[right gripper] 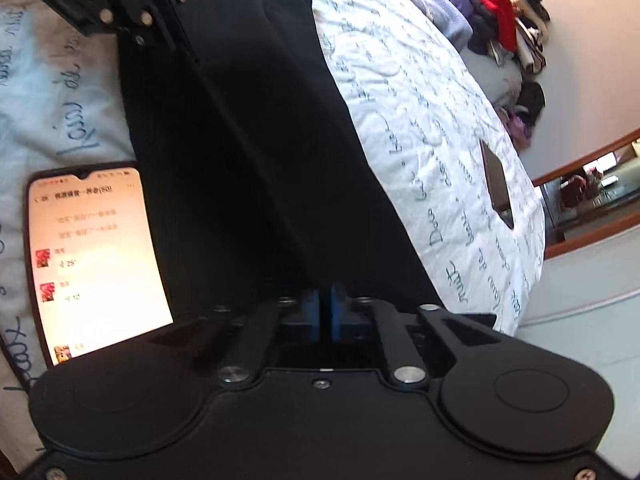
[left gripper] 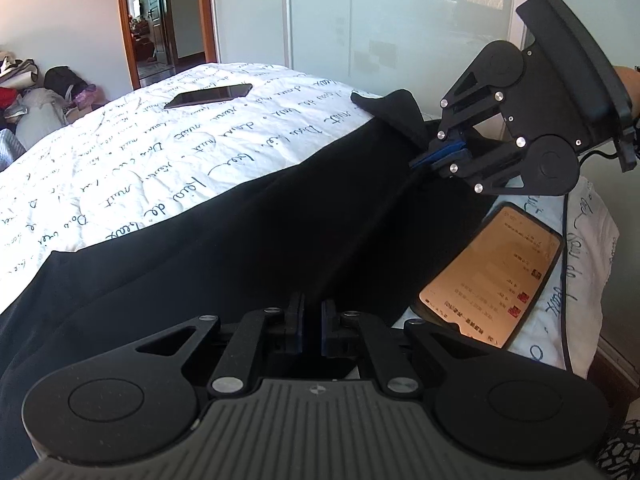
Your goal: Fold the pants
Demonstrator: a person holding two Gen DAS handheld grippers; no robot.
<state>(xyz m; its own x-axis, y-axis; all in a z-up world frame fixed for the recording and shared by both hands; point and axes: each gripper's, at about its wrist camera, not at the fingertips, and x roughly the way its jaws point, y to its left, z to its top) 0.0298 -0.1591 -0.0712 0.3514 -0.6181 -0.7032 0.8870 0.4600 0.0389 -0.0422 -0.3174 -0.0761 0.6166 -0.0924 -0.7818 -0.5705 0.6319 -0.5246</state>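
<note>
Lying dark and long across the bed [left gripper: 132,148], the black pants [left gripper: 224,236] stretch ahead of both sets of jaws, with one straight edge running against the white script-printed cover and the other edge toward the bed's side. The left gripper [left gripper: 311,322] has its jaws drawn nearly together, only a slim gap between the pads, right at the cloth; whether fabric is pinched there I cannot tell. The right gripper [left gripper: 434,158] has its jaws clamped on a raised fold of the pants at the far end, ahead and to the right of the left jaws. Beyond the pants' long edge the cover lies broad and free on the left of the left jaws. Two phones are on the bed: a lit phone [left gripper: 492,276] just right of the left jaws, touching the pants' edge, and a dark phone [left gripper: 210,95] far ahead, well apart from the cloth. A clothes pile [right gripper: 508,20] sits by the wall, near a wooden doorway [left gripper: 168,20]
</note>
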